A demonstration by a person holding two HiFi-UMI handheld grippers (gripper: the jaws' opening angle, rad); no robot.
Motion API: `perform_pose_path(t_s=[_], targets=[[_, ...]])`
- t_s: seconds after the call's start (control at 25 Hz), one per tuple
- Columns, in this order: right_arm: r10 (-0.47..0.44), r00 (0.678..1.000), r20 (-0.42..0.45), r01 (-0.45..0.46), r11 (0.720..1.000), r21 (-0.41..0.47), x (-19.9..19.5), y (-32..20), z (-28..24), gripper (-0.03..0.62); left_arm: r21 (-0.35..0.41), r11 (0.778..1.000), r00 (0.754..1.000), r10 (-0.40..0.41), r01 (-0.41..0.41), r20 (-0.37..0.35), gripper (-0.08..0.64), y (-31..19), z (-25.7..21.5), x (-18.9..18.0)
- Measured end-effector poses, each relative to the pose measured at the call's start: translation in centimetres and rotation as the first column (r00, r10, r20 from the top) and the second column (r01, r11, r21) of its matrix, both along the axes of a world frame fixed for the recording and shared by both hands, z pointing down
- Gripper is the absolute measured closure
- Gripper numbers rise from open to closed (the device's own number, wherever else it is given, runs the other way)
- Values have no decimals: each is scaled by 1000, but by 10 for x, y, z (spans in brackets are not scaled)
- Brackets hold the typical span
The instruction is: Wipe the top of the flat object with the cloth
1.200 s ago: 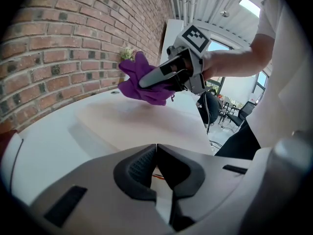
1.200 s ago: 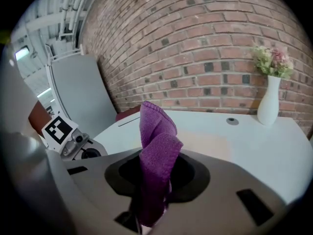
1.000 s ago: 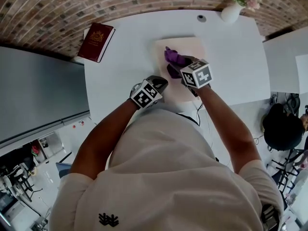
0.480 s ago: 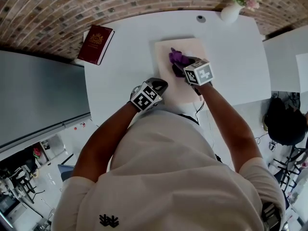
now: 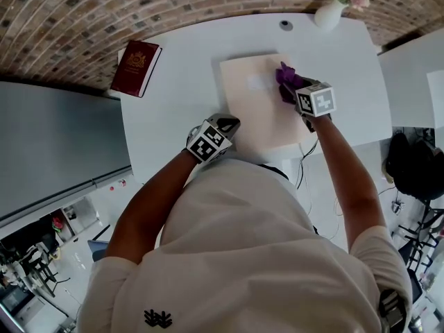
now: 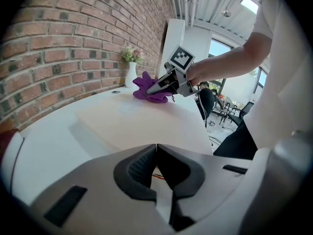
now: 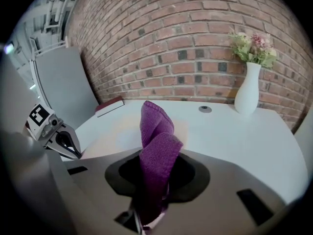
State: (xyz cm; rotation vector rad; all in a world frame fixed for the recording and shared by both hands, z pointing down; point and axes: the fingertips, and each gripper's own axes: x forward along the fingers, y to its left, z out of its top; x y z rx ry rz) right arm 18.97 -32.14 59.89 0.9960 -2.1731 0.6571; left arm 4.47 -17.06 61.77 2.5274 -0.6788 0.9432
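A flat cream board [image 5: 253,106] lies on the white table [image 5: 173,96], also seen low in the left gripper view [image 6: 142,124]. My right gripper [image 5: 291,89] is shut on a purple cloth [image 5: 286,73] and presses it on the board's far right part. In the right gripper view the cloth [image 7: 155,146] stands bunched up out of the shut jaws [image 7: 154,182]. My left gripper [image 5: 227,125] rests at the board's near left corner, shut with nothing in it [image 6: 156,148]. It looks across the board at the cloth [image 6: 149,88].
A dark red book [image 5: 137,67] lies at the table's far left. A white vase with flowers [image 5: 331,9] and a small round grommet [image 5: 285,25] are at the far edge by the brick wall. A grey panel stands left; a dark chair [image 5: 416,165] is right.
My right gripper has slid the cloth to the right across the board, from its middle to its far right part. The left gripper has stayed put.
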Motion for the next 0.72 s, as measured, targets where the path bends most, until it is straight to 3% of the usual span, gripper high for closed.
perform_pose_path(t_s=[0.16, 0.32, 0.72], targets=[[45, 999, -27, -45, 999, -6, 26, -9, 2, 465, -6, 1000, 1000, -3, 3, 6, 535, 1, -1, 1], [55, 998, -24, -54, 998, 9, 26, -12, -7, 466, -9, 1000, 1000, -5, 5, 4, 535, 2, 0, 1], [-107, 987, 124, 103, 994, 33, -83, -6, -41, 465, -11, 1000, 1000, -15, 15, -6, 535, 0, -3, 1]])
